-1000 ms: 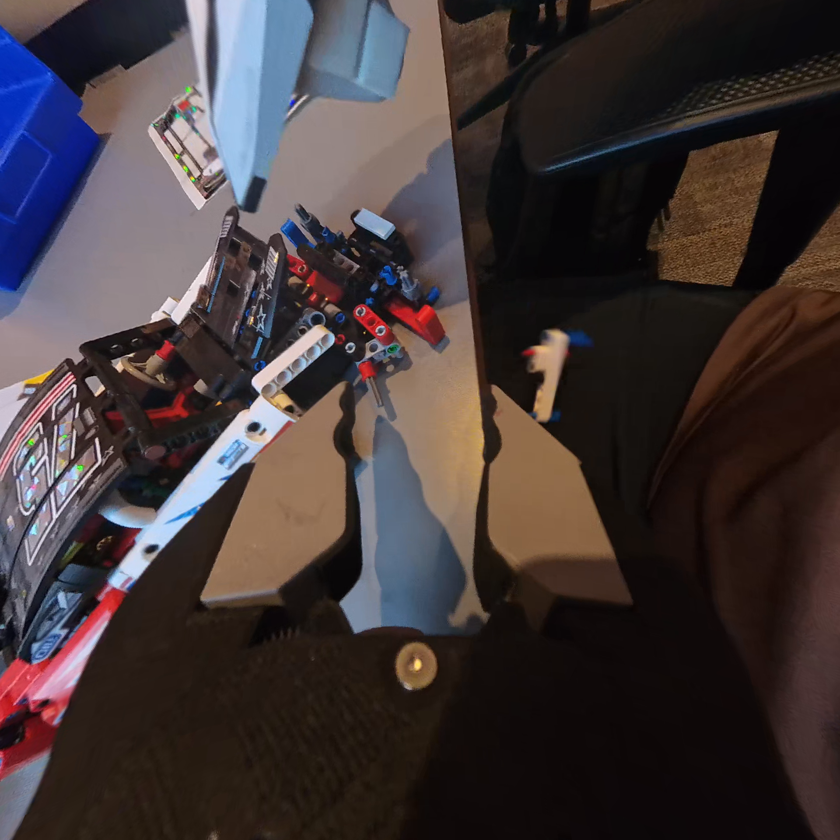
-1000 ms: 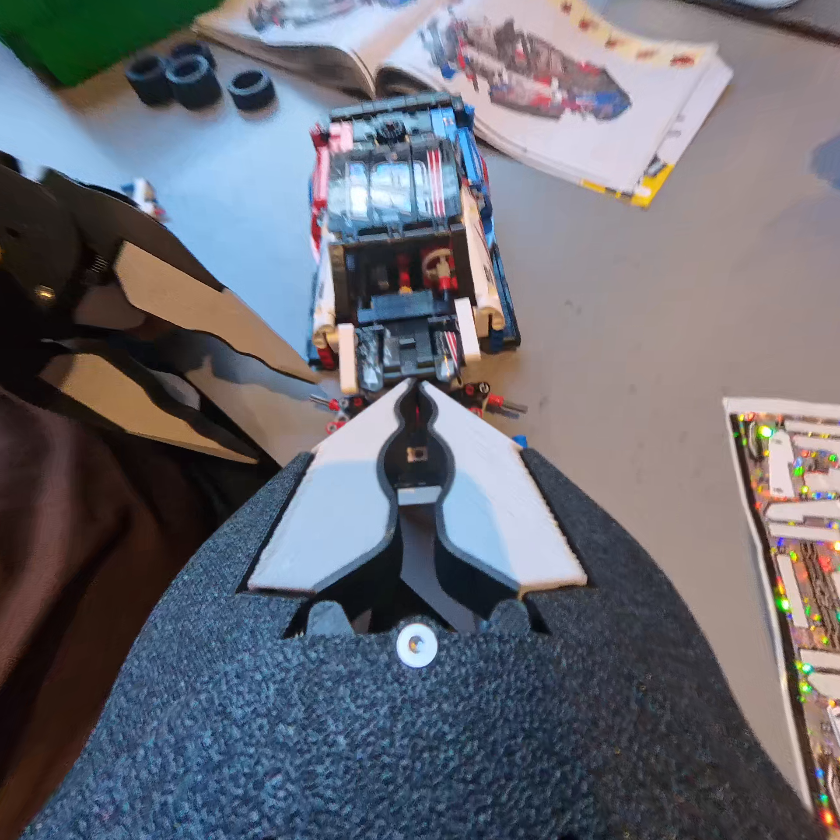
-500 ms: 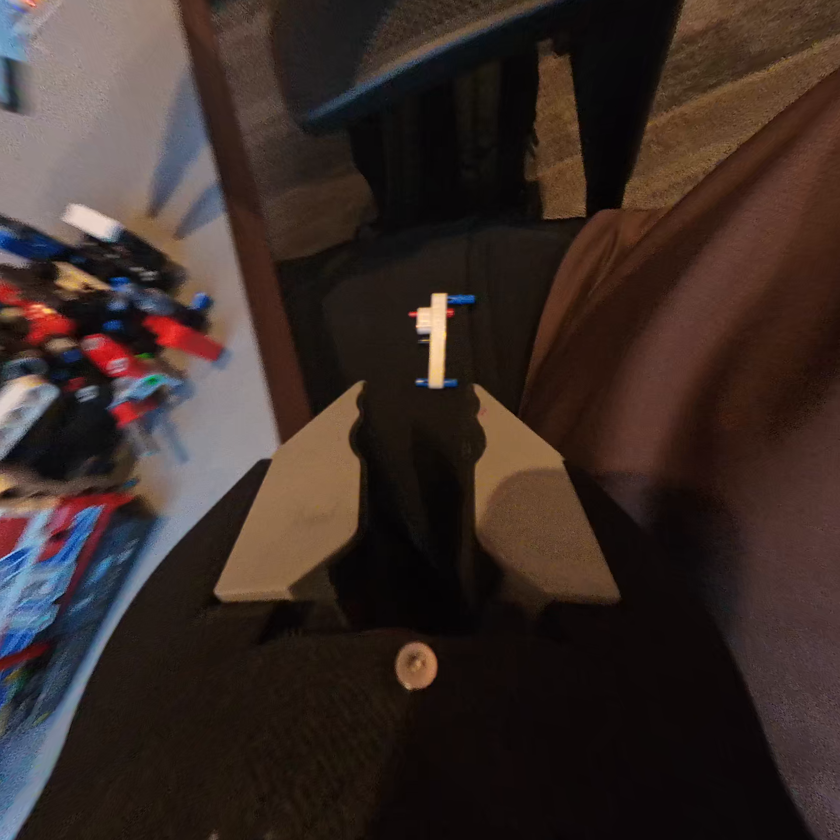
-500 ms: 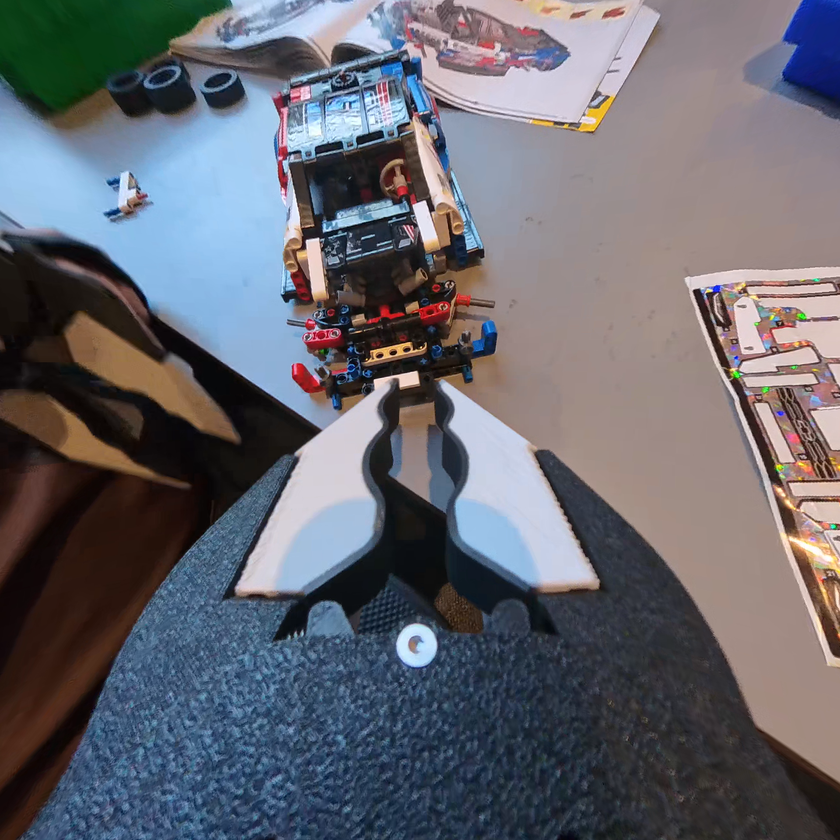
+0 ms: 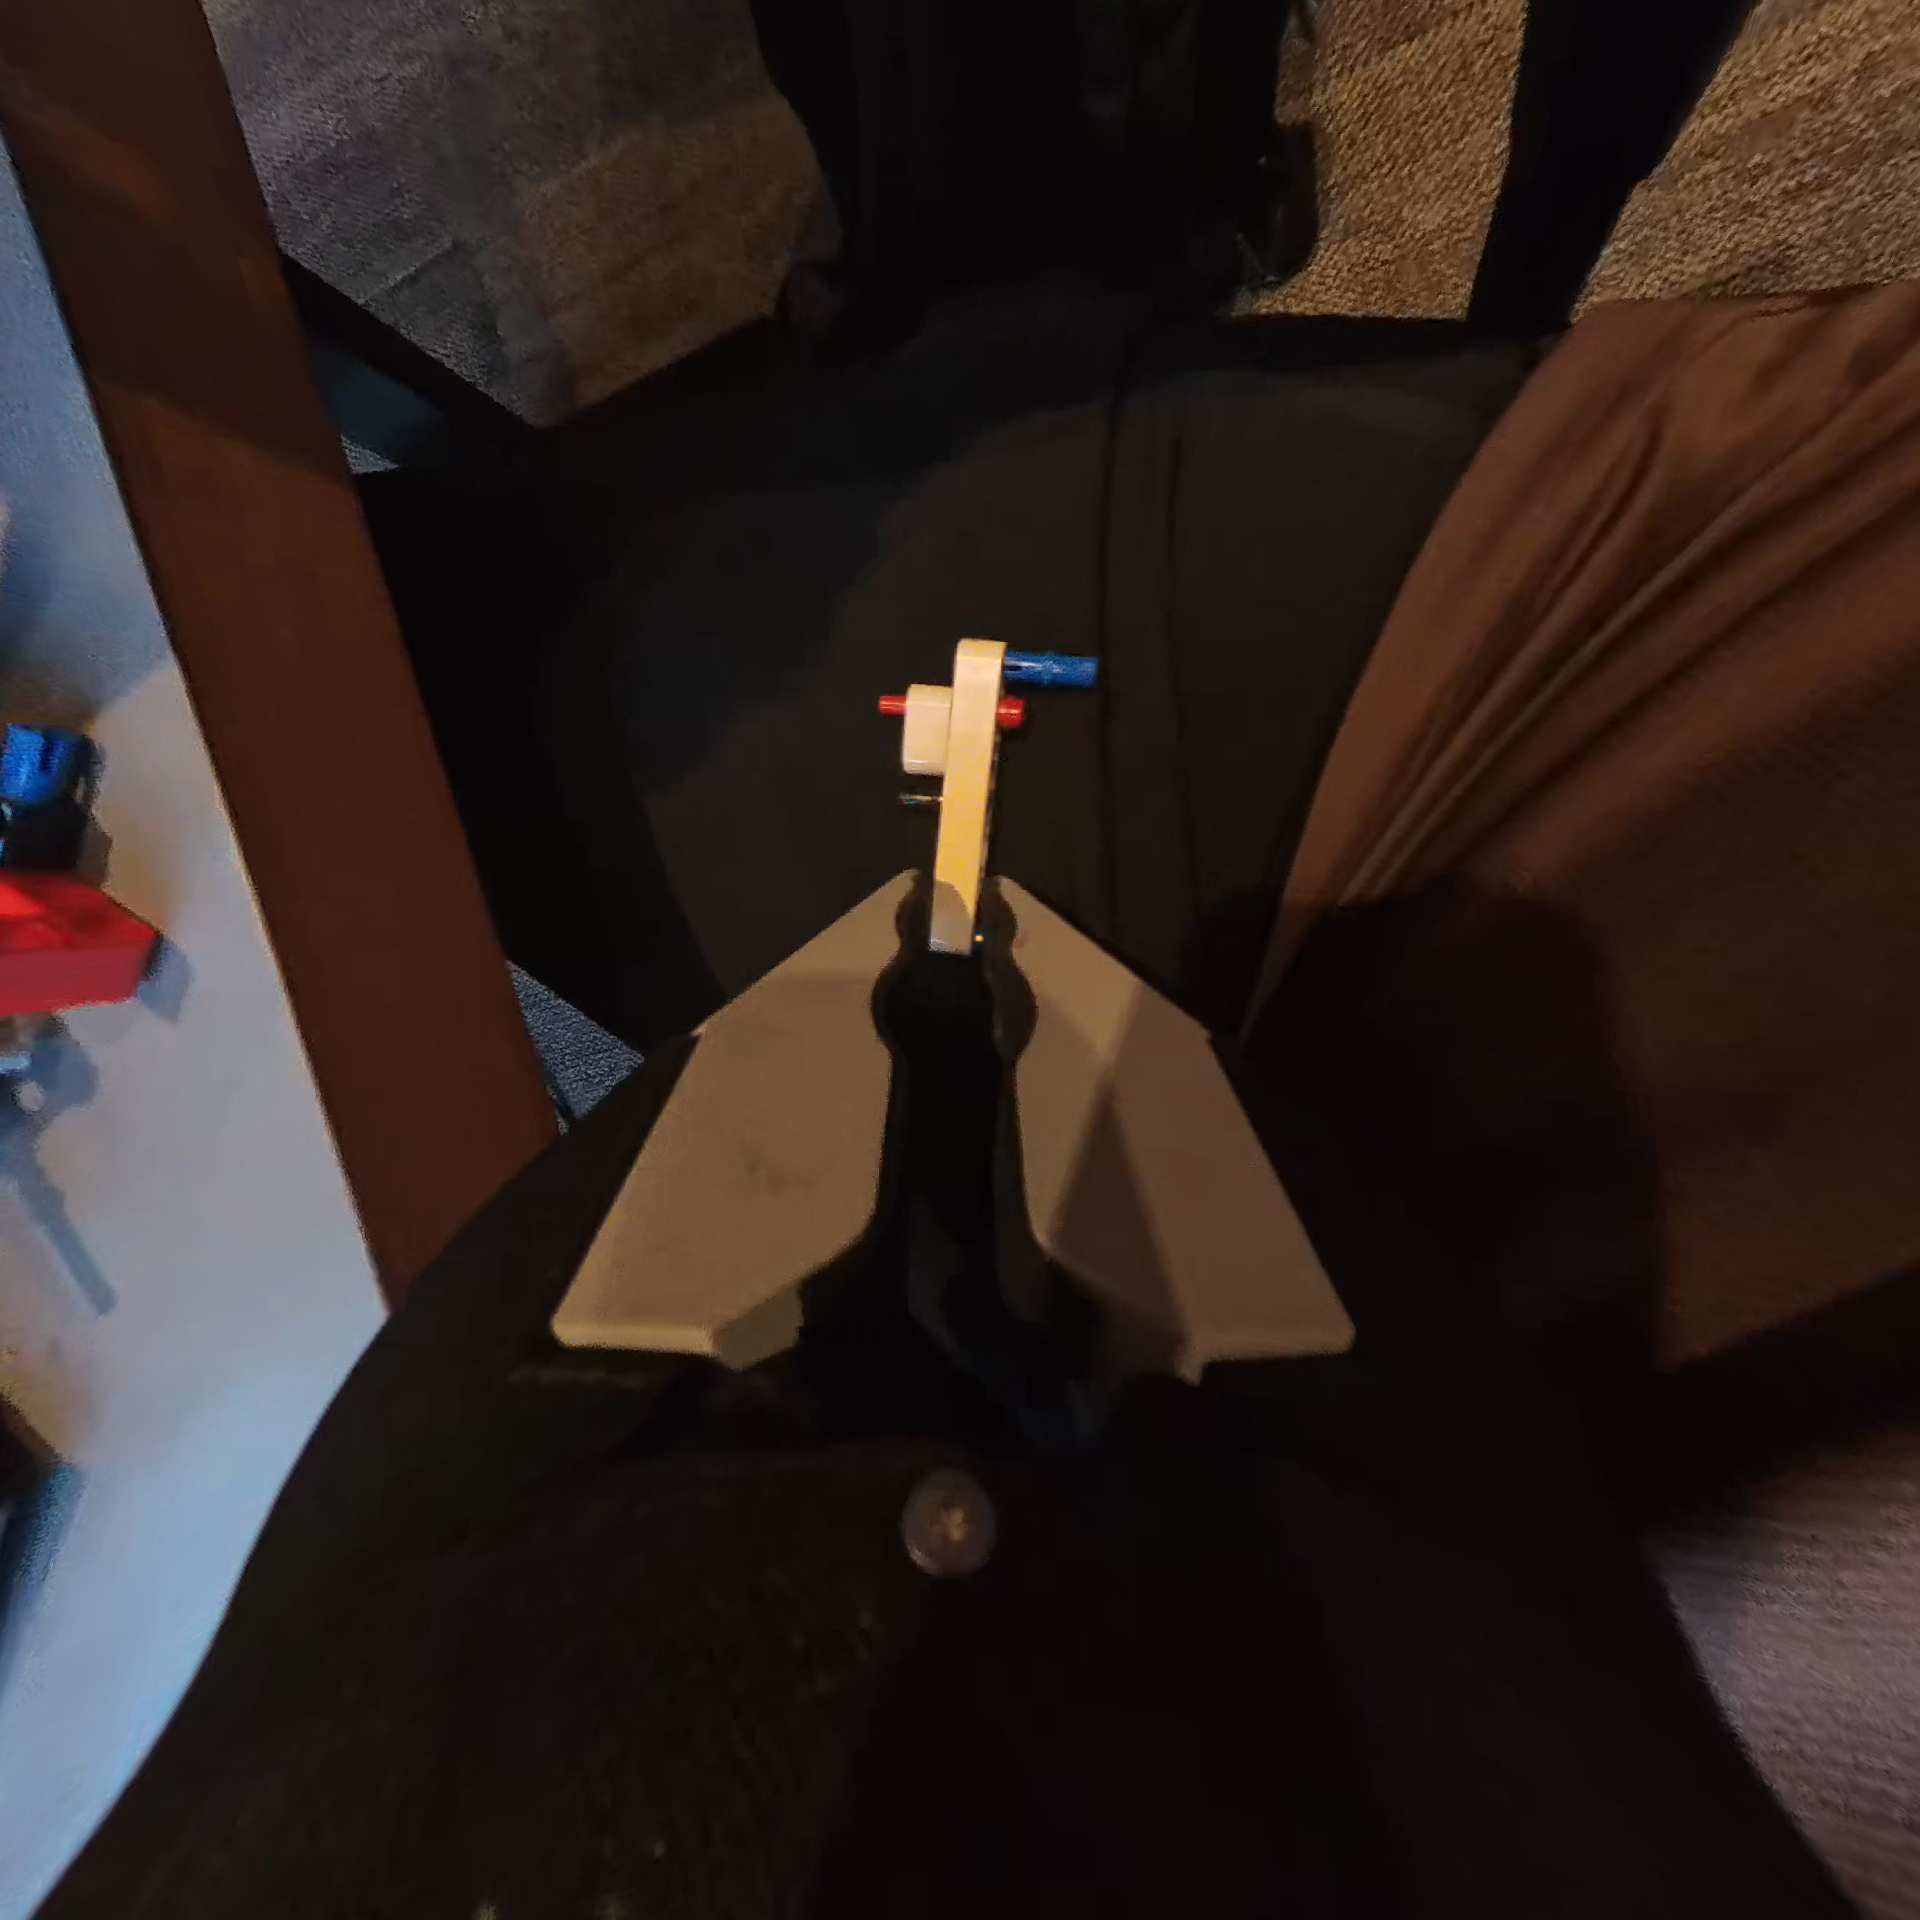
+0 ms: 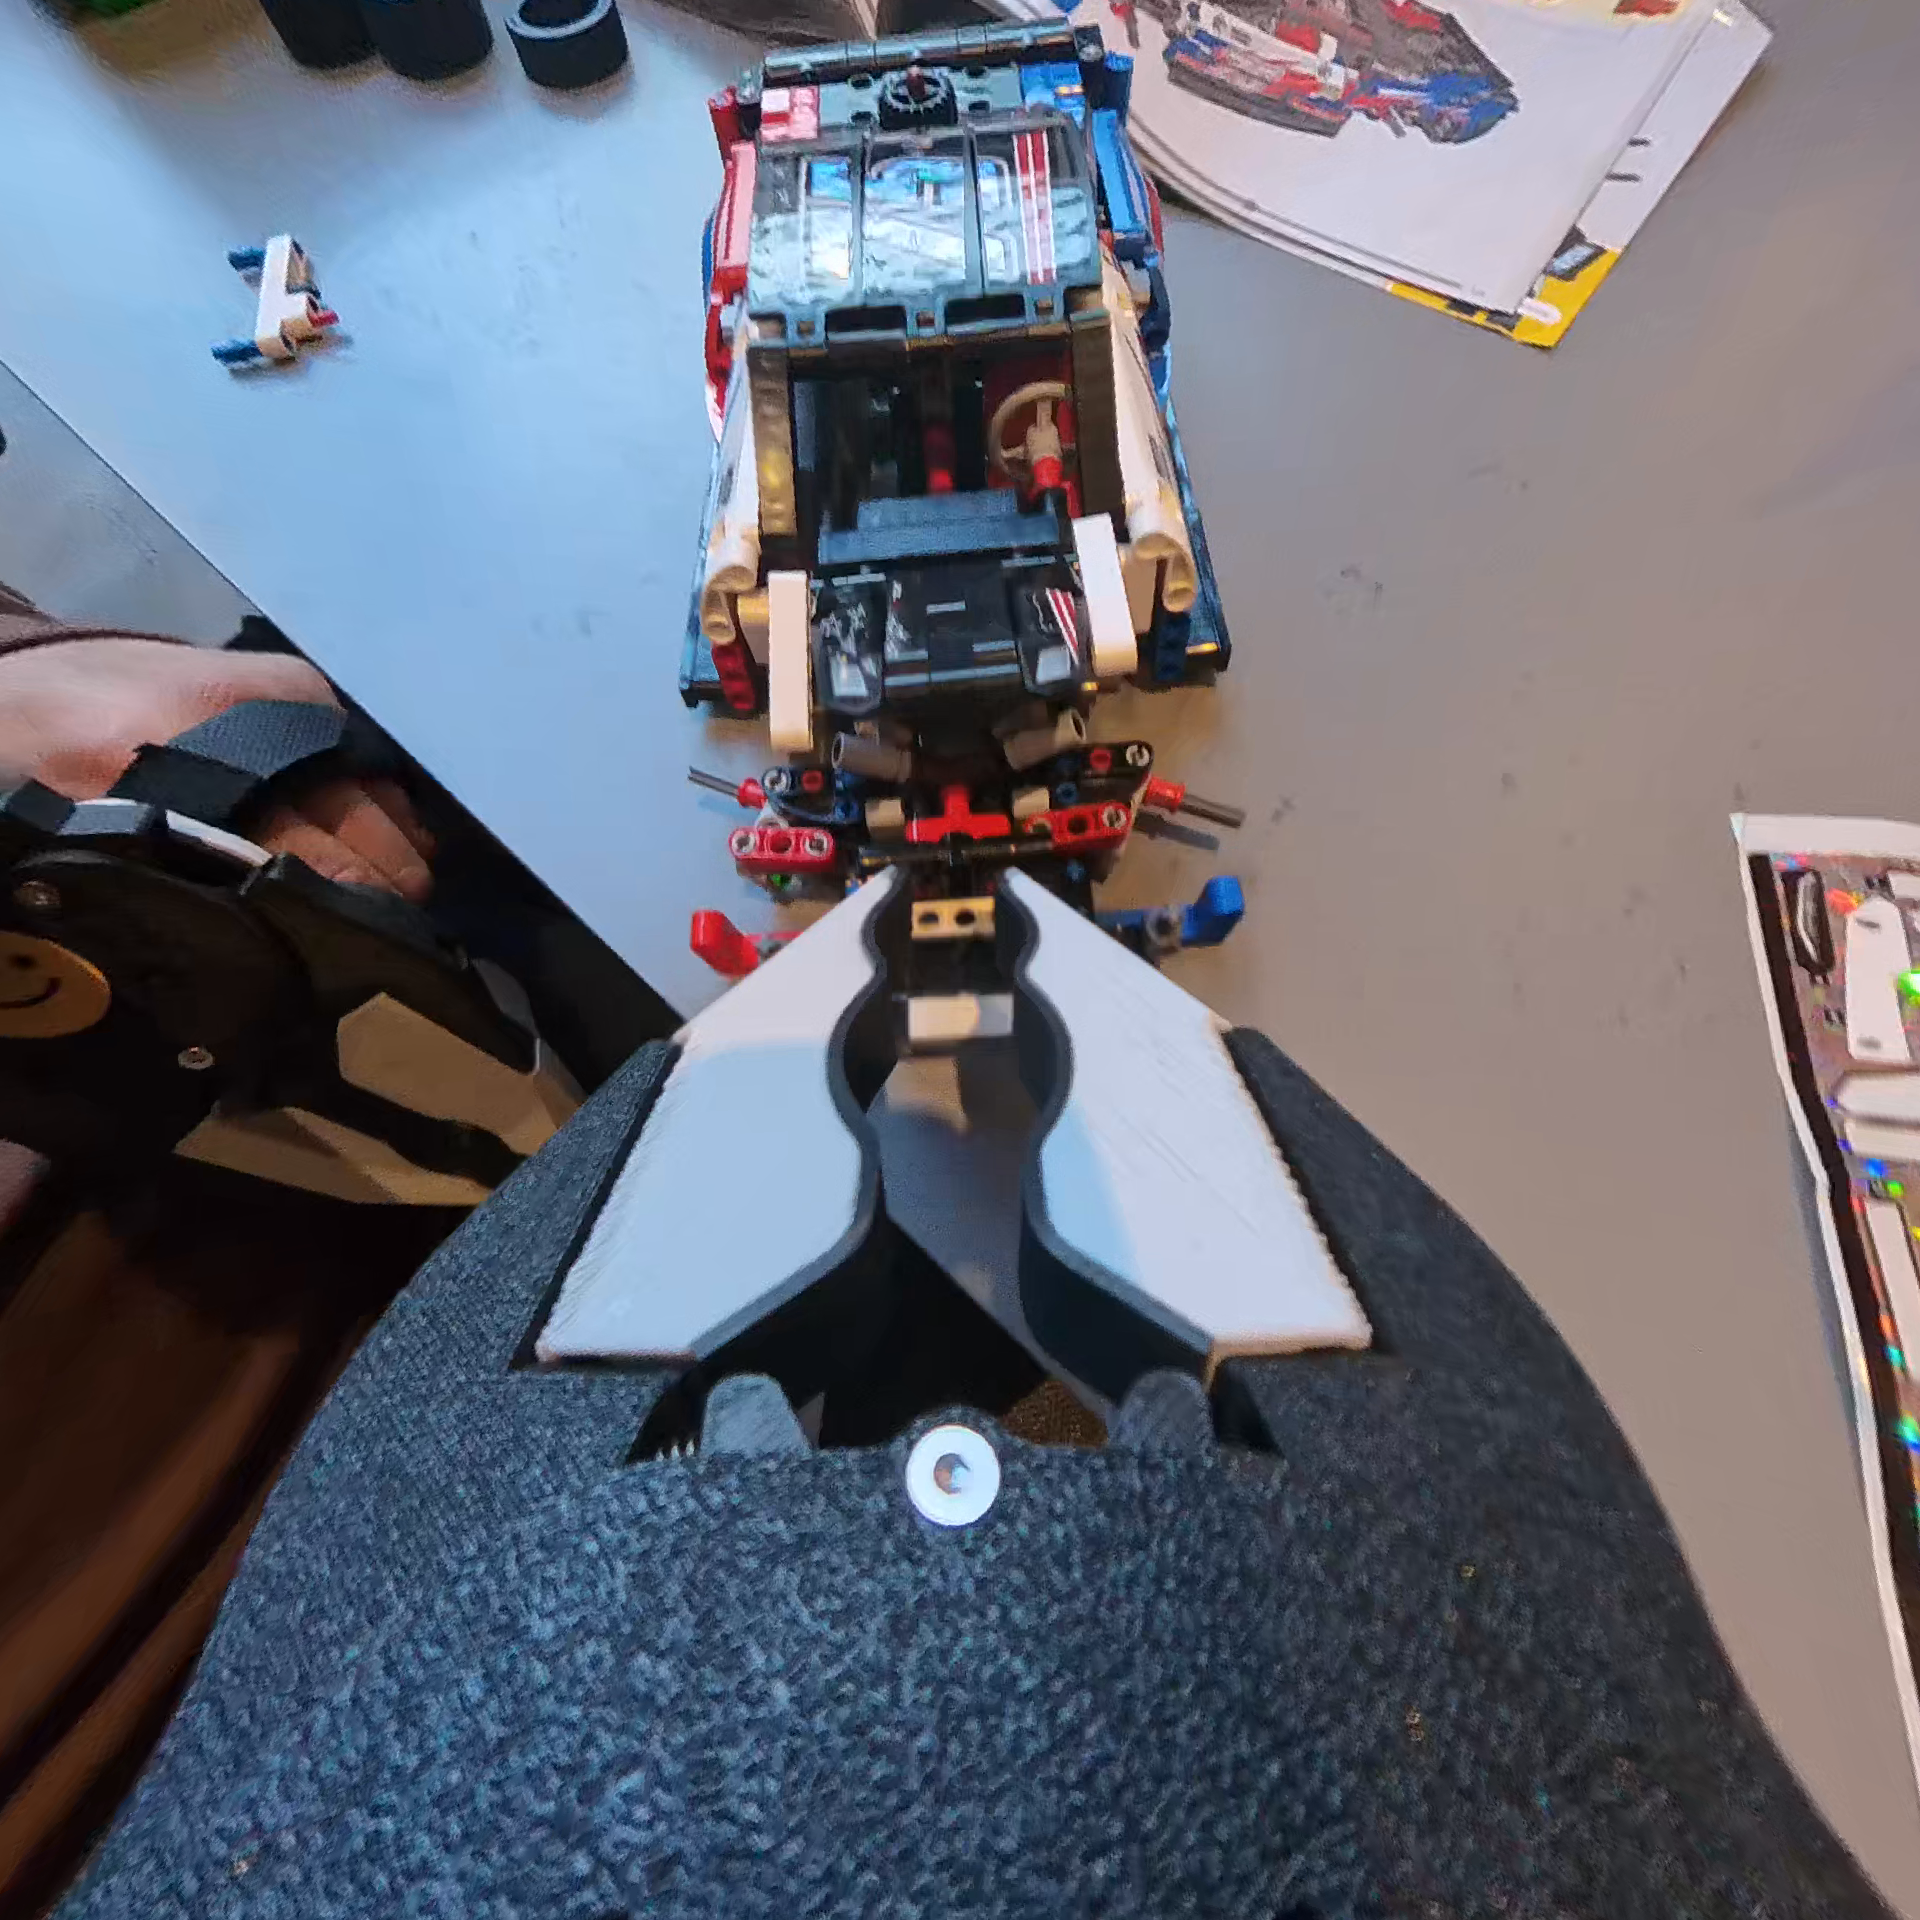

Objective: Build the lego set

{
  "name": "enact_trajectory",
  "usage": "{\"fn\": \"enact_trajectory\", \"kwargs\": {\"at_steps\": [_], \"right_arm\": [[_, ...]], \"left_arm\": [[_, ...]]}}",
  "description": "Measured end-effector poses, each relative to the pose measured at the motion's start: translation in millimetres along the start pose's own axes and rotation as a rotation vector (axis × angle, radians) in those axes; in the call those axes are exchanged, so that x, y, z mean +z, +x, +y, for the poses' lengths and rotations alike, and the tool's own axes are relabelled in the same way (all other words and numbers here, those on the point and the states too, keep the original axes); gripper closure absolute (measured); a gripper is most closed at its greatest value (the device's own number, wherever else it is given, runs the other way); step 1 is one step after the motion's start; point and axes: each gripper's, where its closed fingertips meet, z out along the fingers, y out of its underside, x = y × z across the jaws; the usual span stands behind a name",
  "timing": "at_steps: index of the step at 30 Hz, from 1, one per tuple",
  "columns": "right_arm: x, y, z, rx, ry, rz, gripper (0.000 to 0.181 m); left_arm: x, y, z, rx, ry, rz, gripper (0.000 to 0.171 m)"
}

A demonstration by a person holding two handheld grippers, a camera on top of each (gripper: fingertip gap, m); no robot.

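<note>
In the left wrist view my left gripper [image 5: 956, 899] is shut on the lower end of a white lego beam [image 5: 971, 769] with blue and red pins, held upright below the table edge, over a person's dark lap. In the right wrist view the partly built lego car [image 6: 935, 416] stands on the grey table. My right gripper [image 6: 951, 883] is partly open. Its fingers [image 6: 748, 1122] lie close on either side of the car's black front end [image 6: 951, 951], which reaches in between them. The left gripper also shows in the right wrist view [image 6: 343, 1060], low at the left.
A small white piece with blue pins [image 6: 275, 301] lies left of the car. Black tyres [image 6: 566, 42], an instruction booklet [image 6: 1403, 156] and a shiny sticker sheet [image 6: 1860, 1039] are on the table. The brown table edge [image 5: 260, 623] and a person's brown clothing [image 5: 1610, 727] flank the left gripper. There is about 15 centimeters between the tips of the two grippers.
My left gripper swung off the table to the lap and closed on the white beam. My right gripper widened, drew back, then moved forward around the car's front again.
</note>
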Motion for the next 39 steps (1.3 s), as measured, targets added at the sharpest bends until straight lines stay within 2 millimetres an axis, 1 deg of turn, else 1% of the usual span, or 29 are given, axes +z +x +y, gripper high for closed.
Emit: {"fn": "enact_trajectory", "kwargs": {"at_steps": [4, 7, 12, 16, 17, 19, 20, 22, 24, 26, 29, 32, 34, 36, 39], "right_arm": [[11, 2, -15, -0.023, 0.022, -0.002, 0.167], [15, 1, -27, -0.015, 0.053, -0.029, 0.169], [16, 5, -50, -0.037, 0.088, -0.037, 0.168], [28, 3, -68, -0.009, 0.088, -0.087, 0.168], [32, 3, -71, -0.017, 0.080, -0.089, 0.167], [33, 5, -72, -0.034, 0.062, -0.065, 0.165], [31, 7, -71, -0.040, 0.060, -0.042, 0.164], [19, 7, -67, -0.035, 0.066, -0.020, 0.165], [2, 7, -59, -0.017, 0.080, 0.002, 0.164], [-17, 5, -50, 0.006, 0.104, 0.018, 0.164], [-44, -7, -38, 0.035, 0.137, 0.002, 0.163], [-61, -26, -28, 0.026, 0.136, -0.048, 0.162], [-64, -43, -24, 0.026, 0.127, -0.120, 0.158], [-61, -63, -25, 0.036, 0.124, -0.220, 0.153], [-44, -81, -28, 0.047, 0.109, -0.299, 0.149]], "left_arm": [[0, 4, 7, 0.007, 0.022, -0.019, 0.164], [1, 9, 9, 0.000, 0.026, 0.010, 0.165], [4, 10, 8, -0.031, 0.053, 0.042, 0.166], [4, 9, 6, -0.038, 0.081, 0.037, 0.166], [3, 8, 5, -0.040, 0.090, 0.027, 0.166], [1, 5, 3, -0.040, 0.106, 0.008, 0.165], [-1, 4, 3, -0.040, 0.110, -0.005, 0.165], [-6, -1, 1, -0.035, 0.127, -0.039, 0.165], [-15, -7, -4, -0.019, 0.154, -0.091, 0.166], [-29, -15, -14, -0.005, 0.208, -0.162, 0.166], [-59, -31, -33, 0.003, 0.323, -0.301, 0.166], [-92, -51, -43, 0.005, 0.410, -0.448, 0.166], [-109, -63, -41, 0.000, 0.429, -0.528, 0.166], [-121, -75, -34, -0.011, 0.419, -0.596, 0.166], [-130, -92, -17, -0.039, 0.376, -0.664, 0.166]]}}
